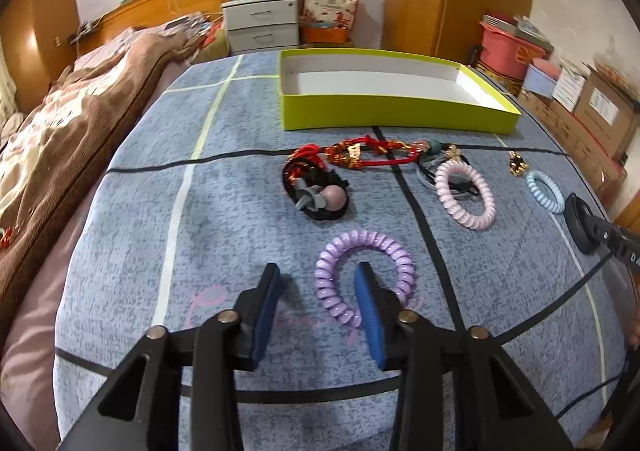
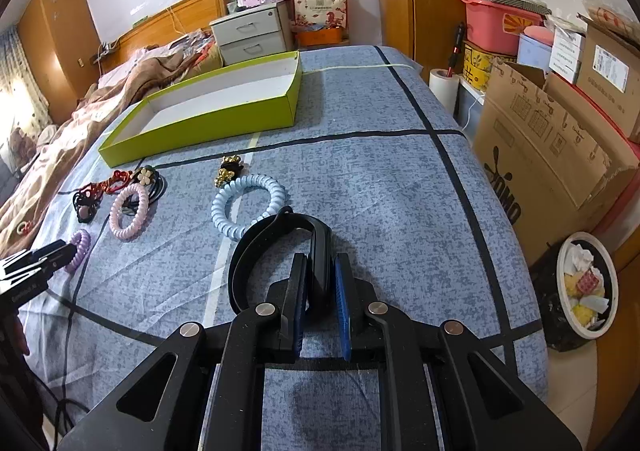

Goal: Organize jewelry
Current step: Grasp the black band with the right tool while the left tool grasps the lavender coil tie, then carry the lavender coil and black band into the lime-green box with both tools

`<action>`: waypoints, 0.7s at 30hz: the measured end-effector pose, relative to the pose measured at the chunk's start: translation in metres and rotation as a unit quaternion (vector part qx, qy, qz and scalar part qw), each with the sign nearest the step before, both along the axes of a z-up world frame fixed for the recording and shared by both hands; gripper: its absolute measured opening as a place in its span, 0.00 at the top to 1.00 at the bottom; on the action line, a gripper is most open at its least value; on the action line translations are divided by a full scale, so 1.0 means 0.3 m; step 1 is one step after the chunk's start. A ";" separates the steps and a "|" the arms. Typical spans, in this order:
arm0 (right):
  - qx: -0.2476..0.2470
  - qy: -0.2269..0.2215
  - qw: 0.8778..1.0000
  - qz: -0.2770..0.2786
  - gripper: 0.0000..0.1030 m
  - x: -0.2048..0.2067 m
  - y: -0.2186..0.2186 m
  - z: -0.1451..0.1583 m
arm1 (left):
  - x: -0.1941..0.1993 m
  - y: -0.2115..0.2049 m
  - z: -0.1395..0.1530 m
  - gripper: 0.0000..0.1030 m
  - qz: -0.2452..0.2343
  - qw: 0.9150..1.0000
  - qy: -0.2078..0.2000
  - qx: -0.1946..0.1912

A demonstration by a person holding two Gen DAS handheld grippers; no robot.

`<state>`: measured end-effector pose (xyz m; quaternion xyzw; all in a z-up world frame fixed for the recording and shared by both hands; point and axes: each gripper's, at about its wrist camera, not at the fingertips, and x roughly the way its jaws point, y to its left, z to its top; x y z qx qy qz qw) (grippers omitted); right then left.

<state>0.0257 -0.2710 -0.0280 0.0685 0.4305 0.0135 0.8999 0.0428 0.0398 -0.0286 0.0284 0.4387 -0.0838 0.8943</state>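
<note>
My left gripper (image 1: 318, 277) is open, its jaws straddling the left side of a purple spiral hair tie (image 1: 362, 275) on the blue bedspread. My right gripper (image 2: 322, 269) is shut on a black headband (image 2: 276, 235), which also shows in the left wrist view (image 1: 580, 223). A pink spiral tie (image 1: 466, 193), a light blue spiral tie (image 2: 248, 207), a red cord bracelet (image 1: 368, 153), a black scrunchie pile (image 1: 316, 191) and a gold clip (image 2: 228, 171) lie ahead. A green box (image 1: 384, 107) stands open and empty beyond them.
A brown quilt (image 1: 60, 139) lies to the left. Cardboard boxes (image 2: 552, 139) and a waste bin (image 2: 584, 287) stand off the bed's right edge. A grey drawer unit (image 1: 262, 25) is at the back.
</note>
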 end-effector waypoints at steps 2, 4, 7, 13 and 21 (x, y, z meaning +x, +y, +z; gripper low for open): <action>0.004 0.000 1.000 -0.001 0.86 0.004 -0.002 0.000 | 0.004 -0.012 0.002 0.78 -0.013 1.000 -0.001 0.000; 0.007 -0.001 1.000 -0.001 0.87 0.007 -0.004 0.001 | 0.003 -0.023 0.003 0.86 -0.022 1.000 0.000 0.004; 0.008 -0.003 1.000 0.002 0.87 0.004 -0.002 0.006 | 0.007 -0.029 0.006 0.89 -0.024 1.000 0.001 0.004; 0.015 -0.018 1.000 0.001 0.87 -0.011 -0.003 0.024 | 0.005 0.000 0.016 0.90 -0.004 1.000 -0.012 -0.022; 0.020 -0.033 0.999 0.009 0.87 -0.010 0.027 0.055 | 0.014 0.026 0.045 0.90 0.010 0.998 -0.023 -0.052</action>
